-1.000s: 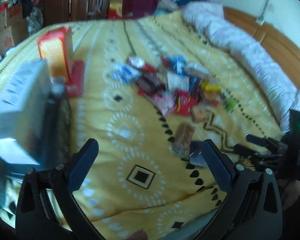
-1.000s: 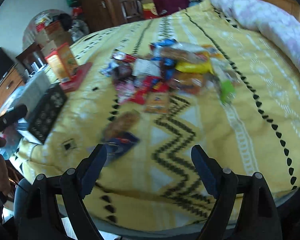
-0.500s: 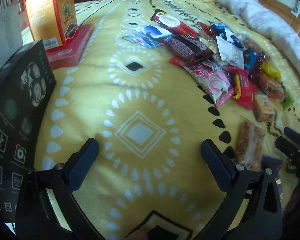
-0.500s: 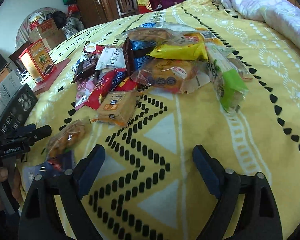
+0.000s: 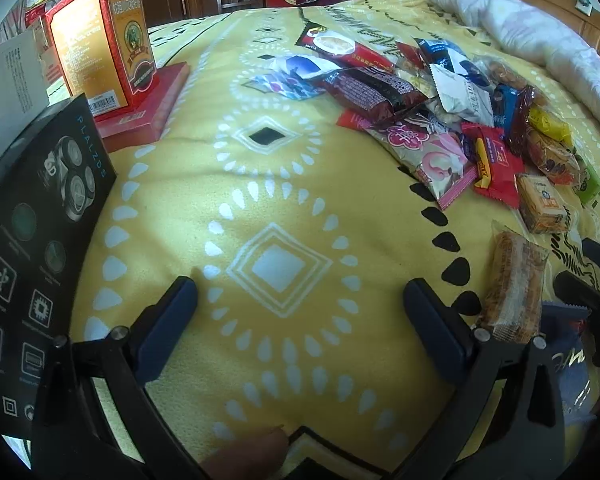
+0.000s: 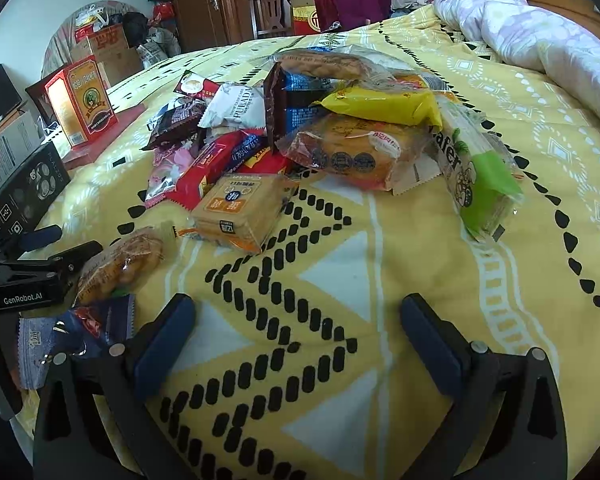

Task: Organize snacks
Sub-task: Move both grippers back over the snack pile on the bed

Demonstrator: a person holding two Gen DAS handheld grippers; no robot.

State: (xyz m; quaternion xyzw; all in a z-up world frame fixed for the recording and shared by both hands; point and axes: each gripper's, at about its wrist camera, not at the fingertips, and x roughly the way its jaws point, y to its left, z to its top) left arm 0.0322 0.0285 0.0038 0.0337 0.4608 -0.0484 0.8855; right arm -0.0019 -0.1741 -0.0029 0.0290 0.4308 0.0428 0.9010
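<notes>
Crinkly foil snack packets (image 6: 300, 128) heaped on fuzzy yellow blanket (image 6: 420, 264), both grippers' fingers spread wide, empty.

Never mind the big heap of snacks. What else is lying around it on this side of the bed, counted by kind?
Boxes: 4 (upright orange-red box, flat red box under it, black box, white box)
Snack packs lying clear of the heap: 2 (clear pack of fried snack, dark blue packet)
Total: 6
</notes>
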